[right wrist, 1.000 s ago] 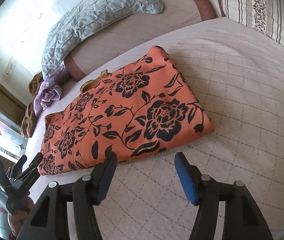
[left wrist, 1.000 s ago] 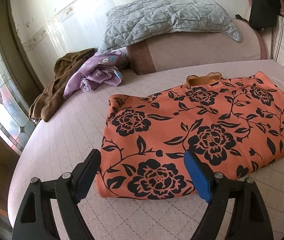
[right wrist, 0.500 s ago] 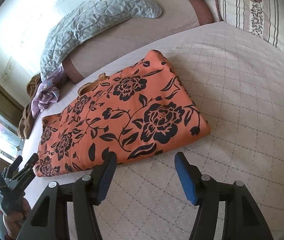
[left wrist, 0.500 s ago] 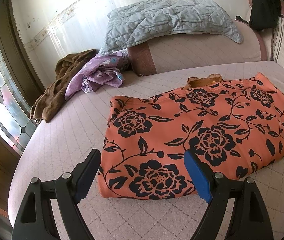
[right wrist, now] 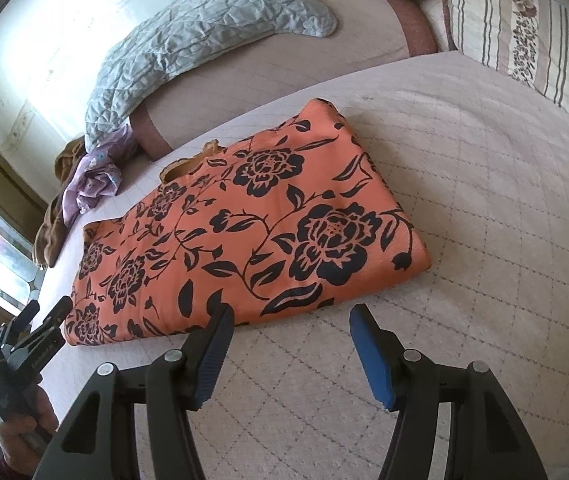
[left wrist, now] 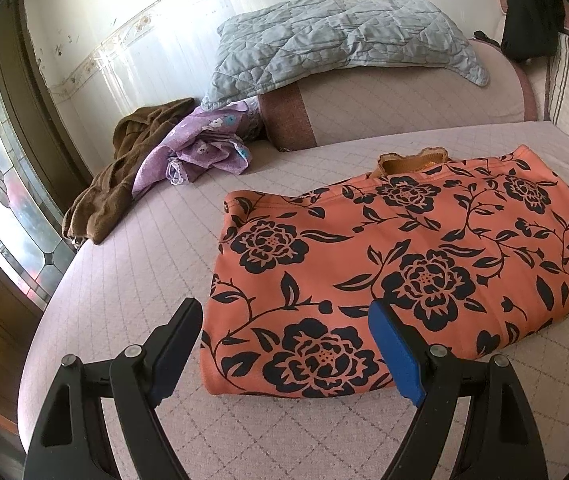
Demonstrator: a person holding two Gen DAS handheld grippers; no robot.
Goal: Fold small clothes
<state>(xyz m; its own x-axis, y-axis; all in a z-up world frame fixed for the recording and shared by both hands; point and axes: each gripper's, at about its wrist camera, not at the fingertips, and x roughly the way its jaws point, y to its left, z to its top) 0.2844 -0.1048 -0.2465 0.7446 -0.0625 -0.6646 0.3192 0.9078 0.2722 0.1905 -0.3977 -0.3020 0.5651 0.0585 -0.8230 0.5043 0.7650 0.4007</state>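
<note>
An orange garment with black flowers (left wrist: pixel 404 264) lies folded flat on the bed; it also shows in the right wrist view (right wrist: pixel 244 232). My left gripper (left wrist: pixel 284 324) is open and empty, hovering over the garment's near left corner. My right gripper (right wrist: pixel 288 324) is open and empty, just in front of the garment's near edge. The left gripper also shows at the left edge of the right wrist view (right wrist: pixel 44 320).
A purple garment (left wrist: pixel 204 152) and a brown garment (left wrist: pixel 116 184) lie heaped at the far left of the bed (left wrist: pixel 132 280). A grey quilted pillow (left wrist: pixel 336 36) rests on a bolster (left wrist: pixel 404 108). A striped pillow (right wrist: pixel 524 28) is at right. A stained-glass window (left wrist: pixel 0 208) is beyond the left edge.
Both grippers have drawn back slightly from the garment, still open. The garment has not moved.
</note>
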